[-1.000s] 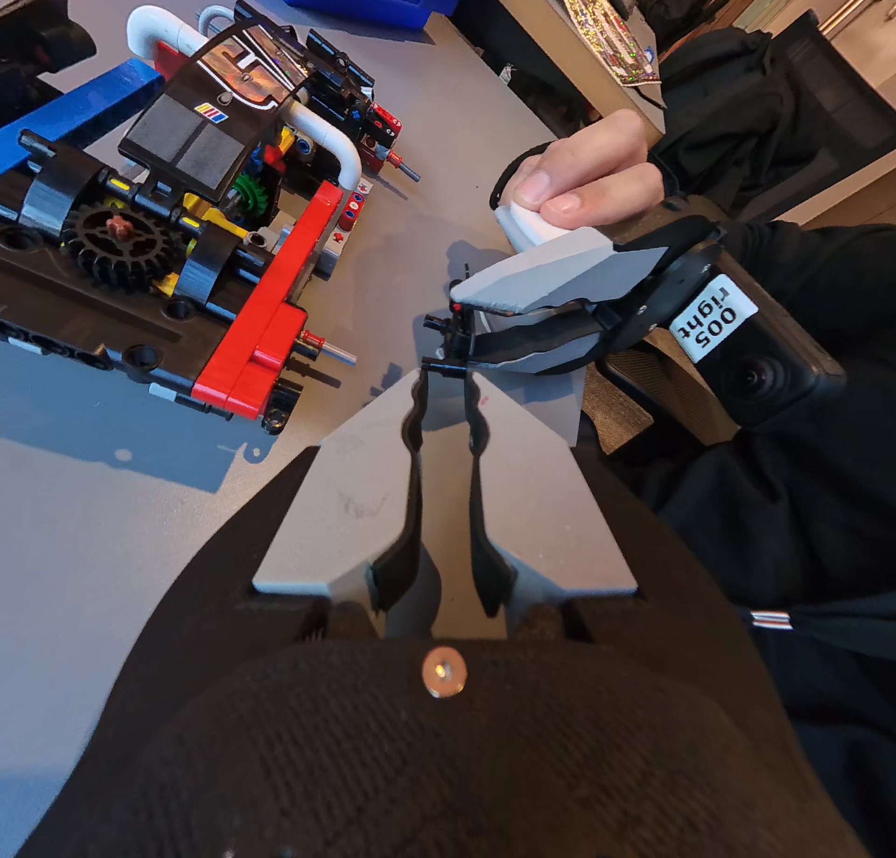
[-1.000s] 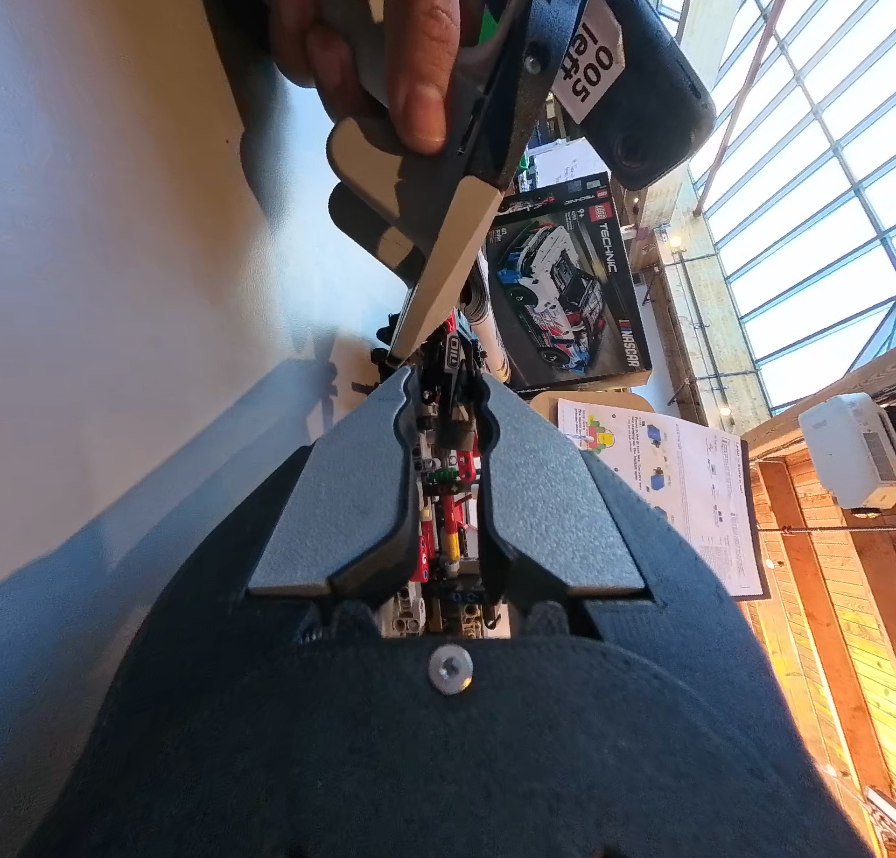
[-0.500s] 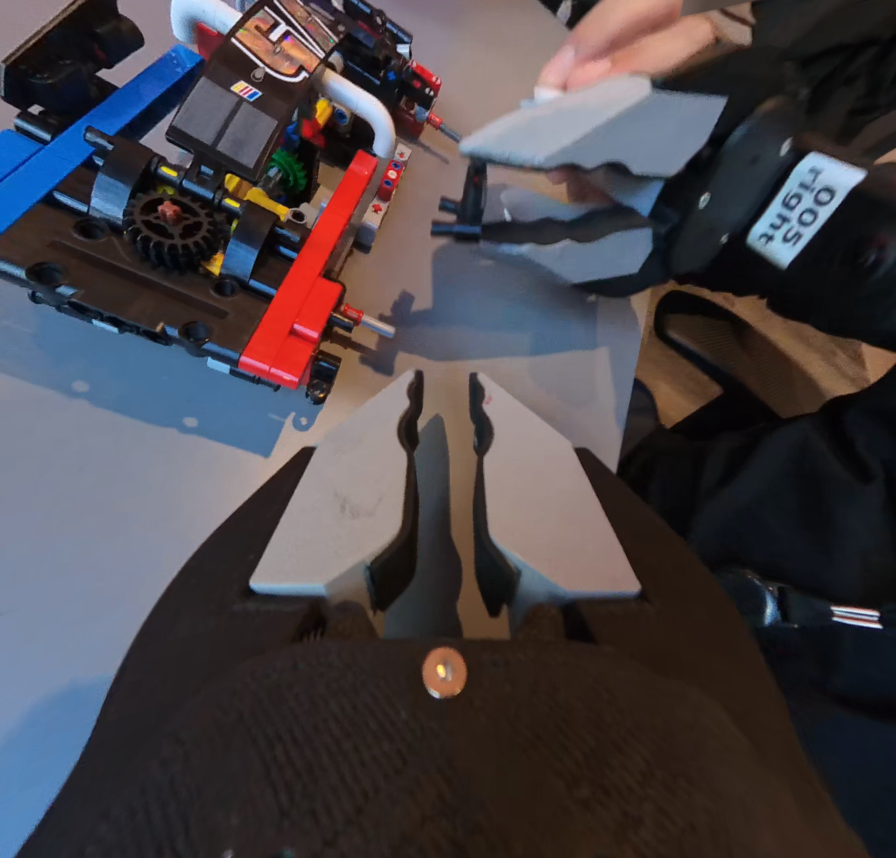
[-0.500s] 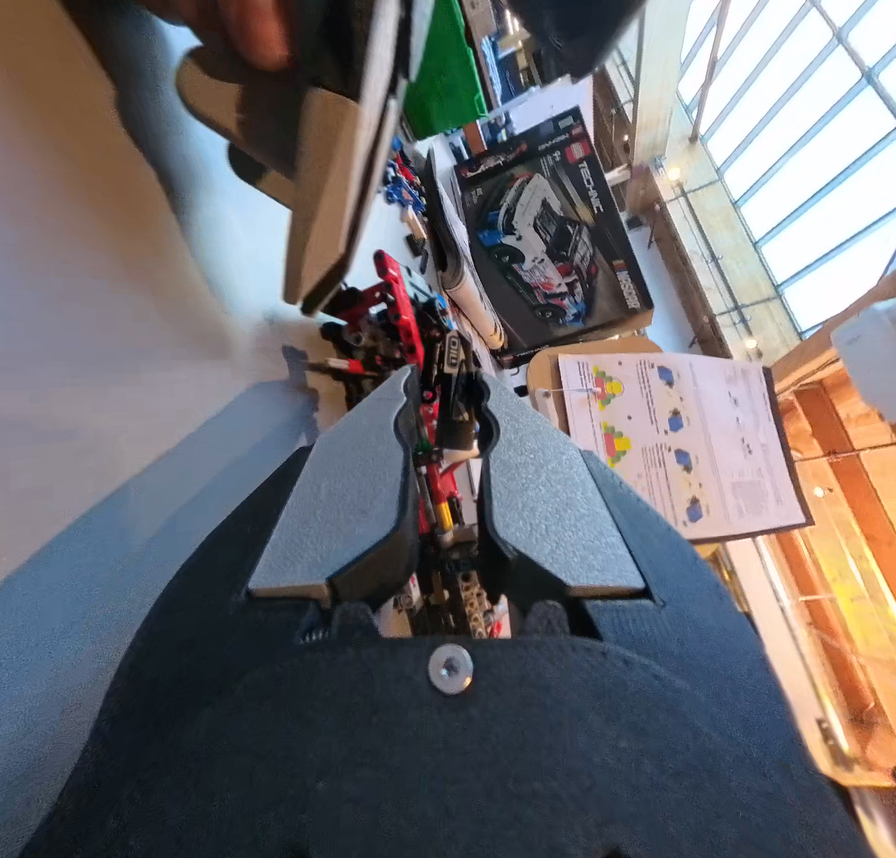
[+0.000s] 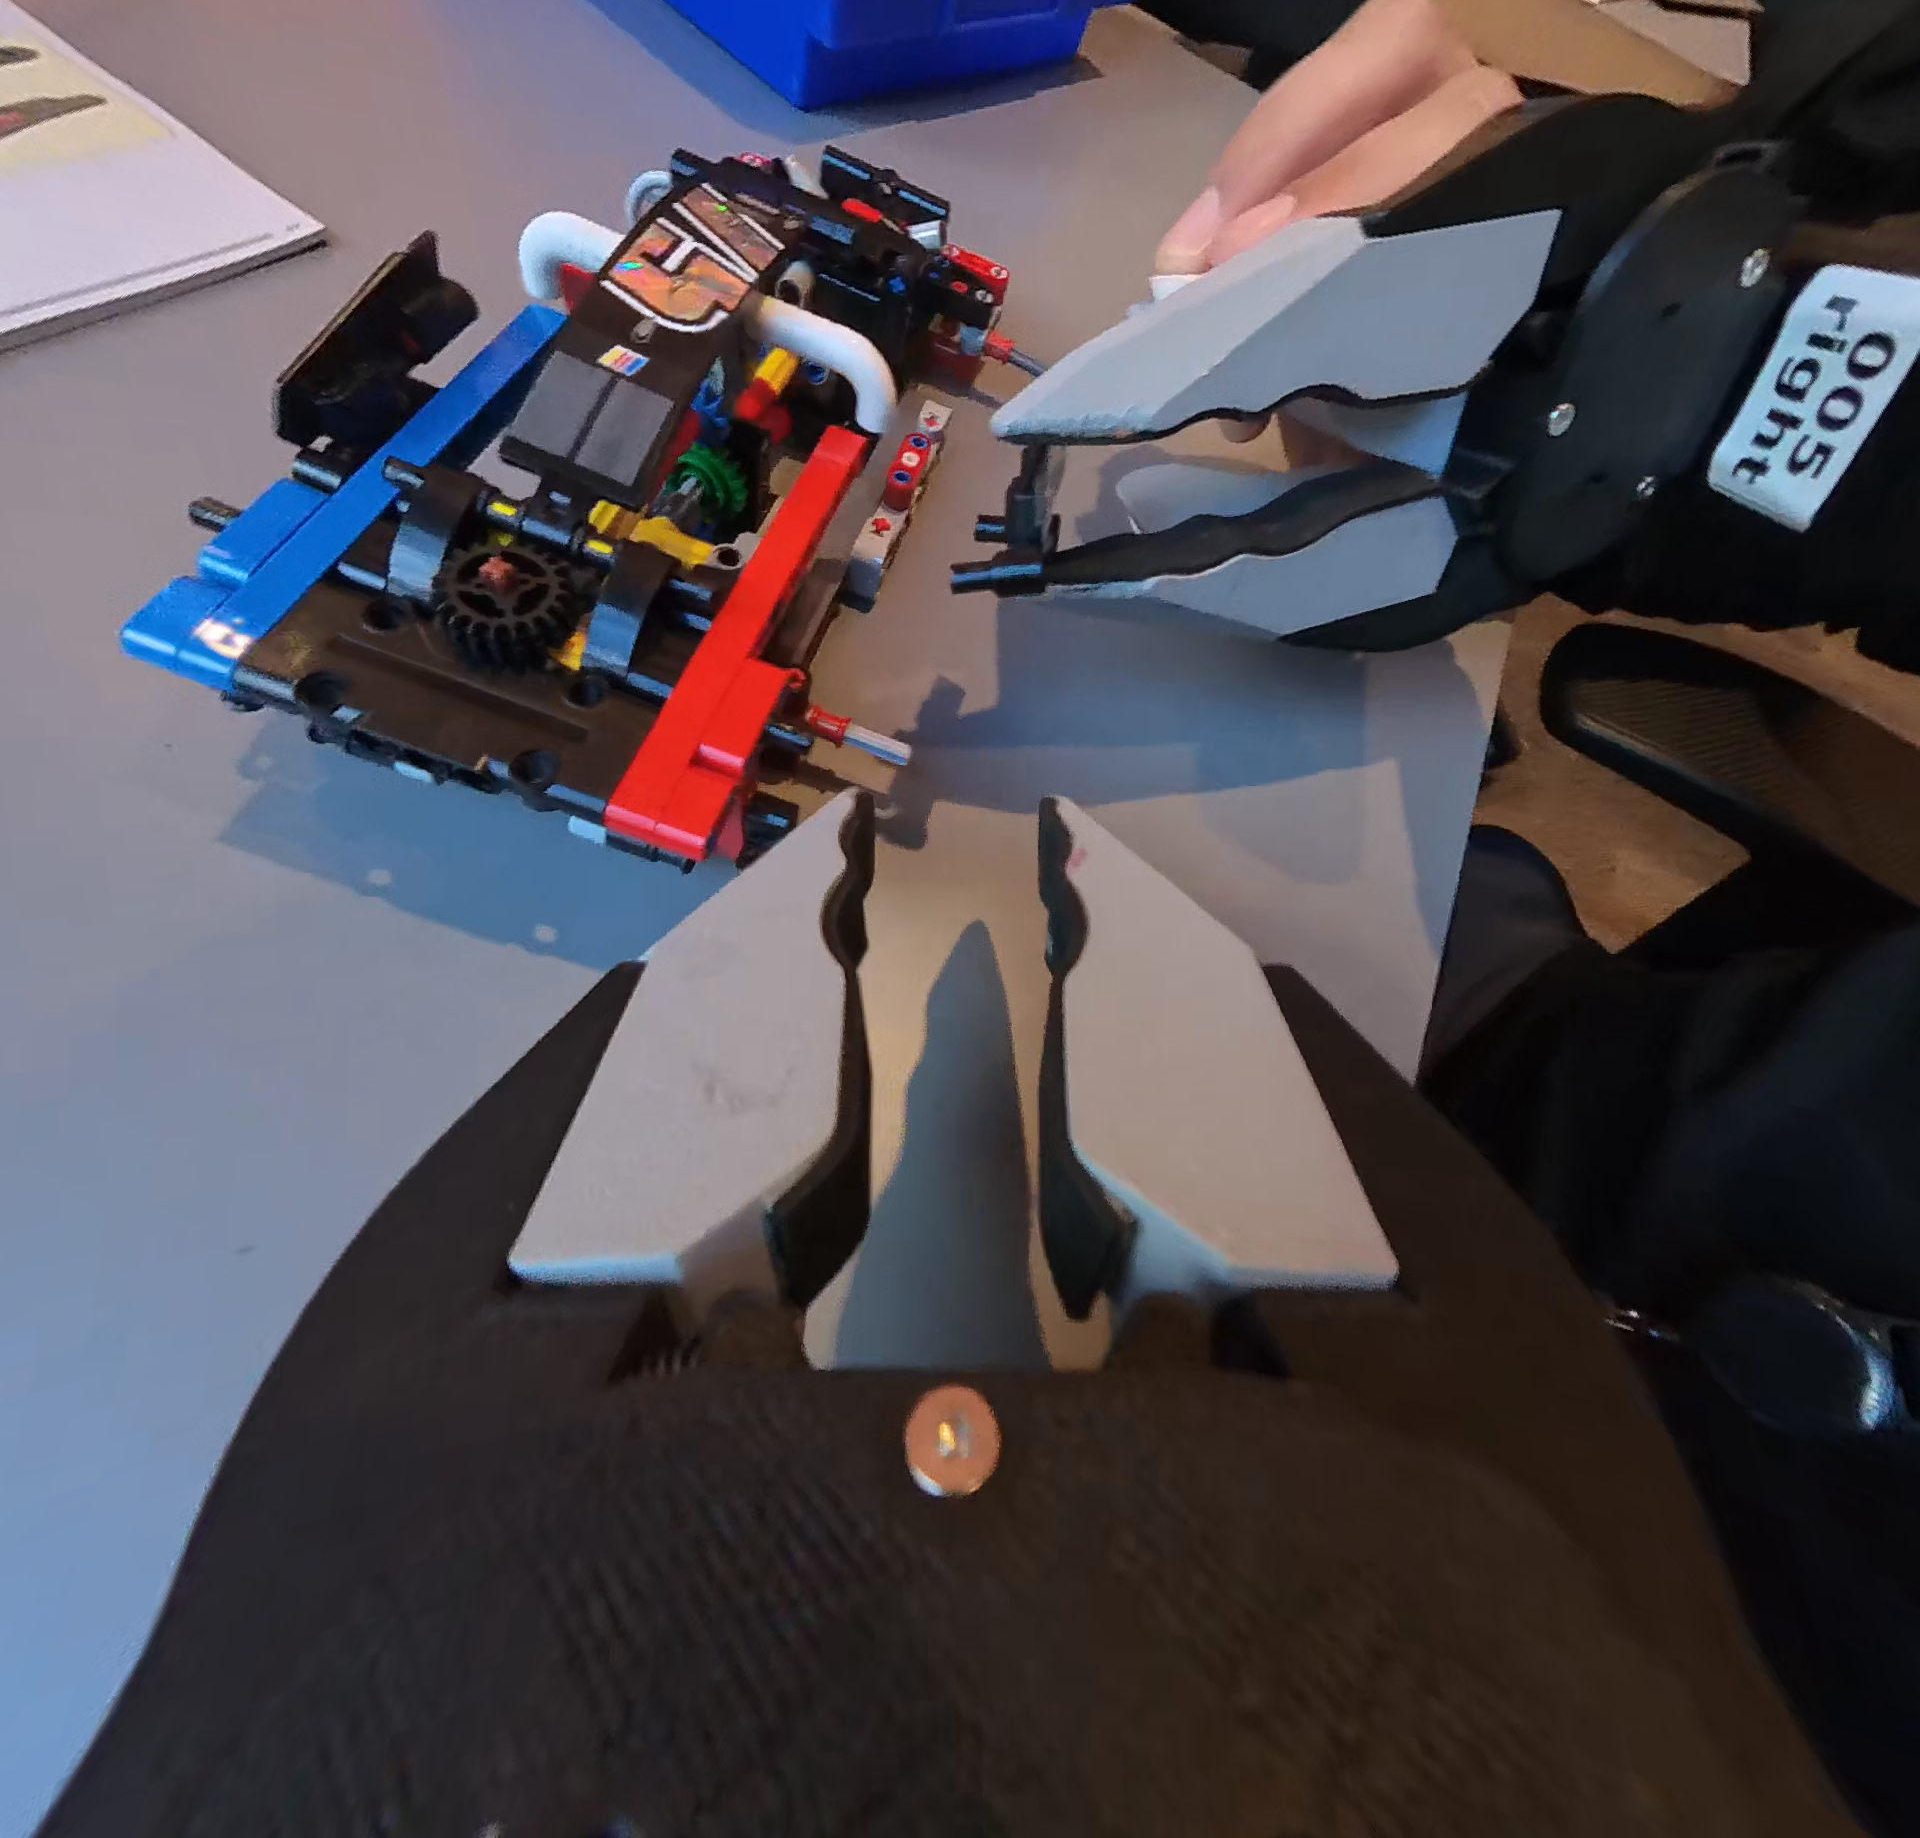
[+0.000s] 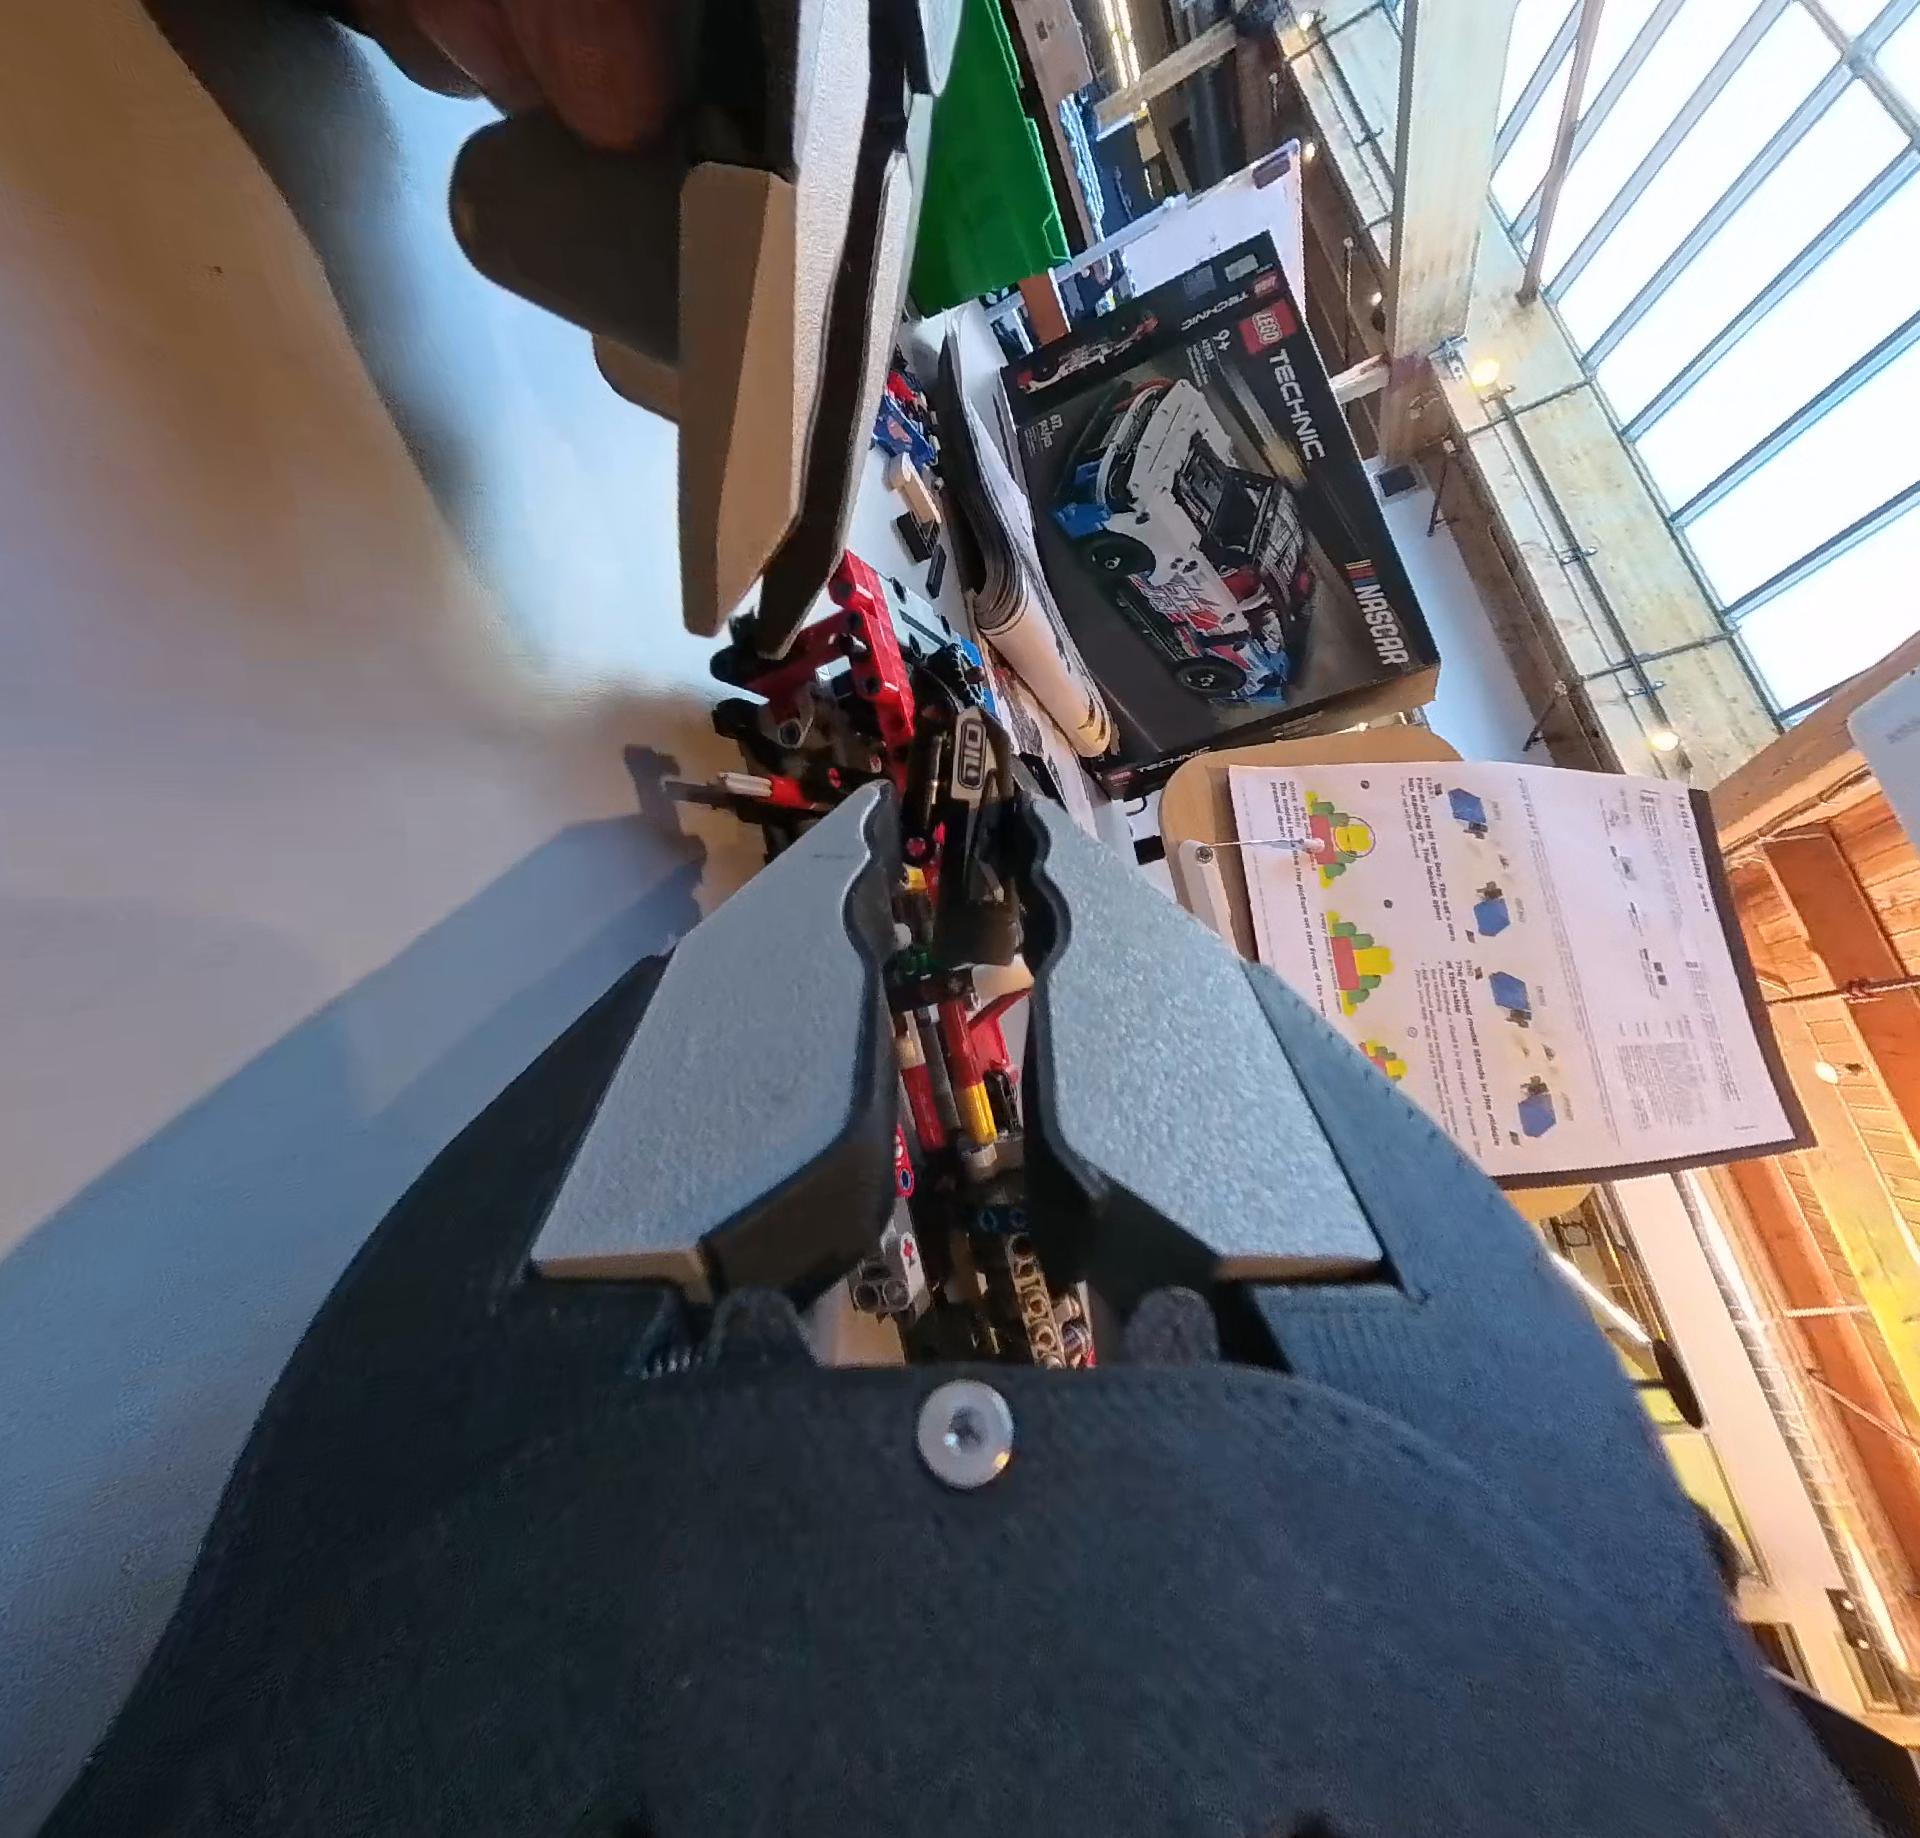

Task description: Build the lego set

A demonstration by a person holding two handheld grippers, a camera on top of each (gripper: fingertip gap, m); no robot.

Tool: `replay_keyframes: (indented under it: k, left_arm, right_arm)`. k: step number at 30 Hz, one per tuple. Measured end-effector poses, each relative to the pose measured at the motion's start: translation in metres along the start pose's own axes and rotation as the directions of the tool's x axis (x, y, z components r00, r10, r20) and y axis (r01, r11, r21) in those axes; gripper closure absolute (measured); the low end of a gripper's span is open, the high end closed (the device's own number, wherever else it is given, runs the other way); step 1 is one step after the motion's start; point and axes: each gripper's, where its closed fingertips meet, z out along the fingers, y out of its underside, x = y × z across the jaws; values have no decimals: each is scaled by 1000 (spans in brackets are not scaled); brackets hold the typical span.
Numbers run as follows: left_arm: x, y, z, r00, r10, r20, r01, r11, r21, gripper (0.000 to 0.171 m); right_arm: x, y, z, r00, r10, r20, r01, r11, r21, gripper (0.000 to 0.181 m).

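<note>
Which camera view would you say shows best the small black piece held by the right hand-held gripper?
The left wrist view: the small black piece shows from the side at the fingertips of the right hand-held gripper, clear against the grey table. In the right wrist view it sits edge-on between the gripper's own fingers, lost against the lego car behind.

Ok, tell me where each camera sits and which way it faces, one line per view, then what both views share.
Left wrist view: rides on the left gripper, looking down over the grey table at the lego car; its open, empty fingers, the right gripper and a hand show.
Right wrist view: rides on the right gripper, rolled sideways, low along the table toward the set's box; its fingers pinch a small black piece.
Shared: the lego car, the table, and each other's gripper.
</note>
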Motion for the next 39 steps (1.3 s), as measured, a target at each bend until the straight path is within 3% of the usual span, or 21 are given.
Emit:
replay_keyframes:
  k: [7,11,23,30,35,39]
  left_arm:
    - [21,-11,0,996,39,-79,-35,998,55,133]
    - [15,-13,-2,998,60,-36,-57,996,63,138]
    - [26,-26,-3,992,93,-90,-83,991,104,153]
    - [28,-19,0,988,91,-123,-86,995,42,167]
    - [26,-16,-1,984,91,-157,-85,996,41,171]
    - [25,-15,0,977,150,-149,-143,988,56,171]
  right_arm:
    - [-3,-11,-4,999,-38,-6,38,998,44,164]
    - [-9,-14,-3,998,-69,10,68,996,53,164]
    - [-24,-21,-4,994,-57,96,47,994,103,164]
    - [-26,-21,-4,993,-49,111,38,994,104,164]
    - [-26,-32,-11,987,28,159,-57,981,183,172]
    - [-25,-33,-12,946,190,264,-246,949,198,172]
